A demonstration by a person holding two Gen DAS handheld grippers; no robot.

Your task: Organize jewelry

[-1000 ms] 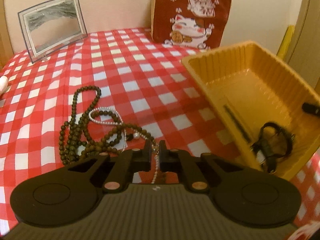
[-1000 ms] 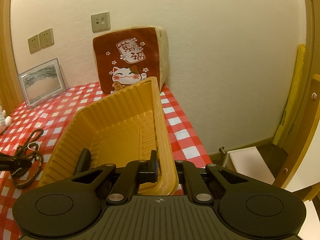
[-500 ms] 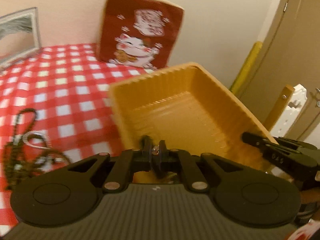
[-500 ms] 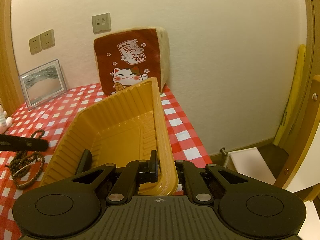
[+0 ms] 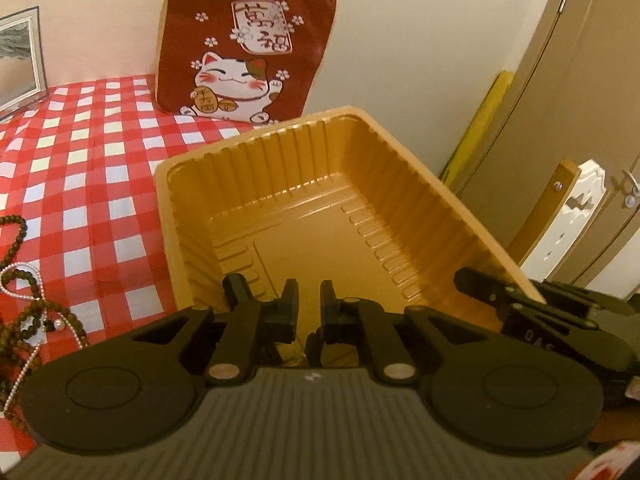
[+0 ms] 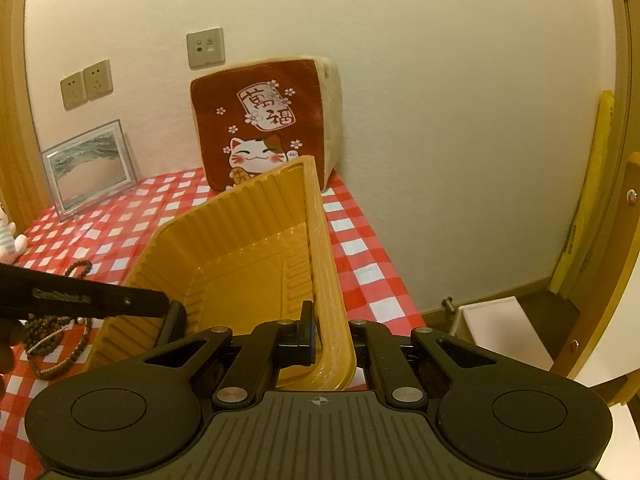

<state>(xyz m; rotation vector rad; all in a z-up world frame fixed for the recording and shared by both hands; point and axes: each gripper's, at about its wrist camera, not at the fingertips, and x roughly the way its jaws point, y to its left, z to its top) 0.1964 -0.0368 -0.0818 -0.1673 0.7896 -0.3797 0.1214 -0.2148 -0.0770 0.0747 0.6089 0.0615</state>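
Observation:
A yellow ribbed plastic tray (image 5: 392,184) stands on the red checked tablecloth; it also shows in the right wrist view (image 6: 240,256). My left gripper (image 5: 309,300) hovers over the tray's near end, jaws slightly apart and empty. A dark item lies in the tray just under its fingertips, mostly hidden. My right gripper (image 6: 332,336) is shut on the tray's near right rim; it shows at the tray's right corner in the left wrist view (image 5: 520,300). A pile of dark bead strands and a pearl strand (image 5: 24,300) lies left of the tray, also in the right wrist view (image 6: 56,340).
A red lucky-cat cushion (image 5: 244,48) leans on the wall behind the tray. A framed picture (image 6: 90,168) stands at the back left. A small white figurine (image 6: 10,236) sits at the far left. The table's right edge drops off beside the tray (image 6: 384,280).
My left gripper lifted a pearl piece from the bead pile, swung right over the tray and opened; nothing is between its fingers now. The right gripper kept its hold on the rim.

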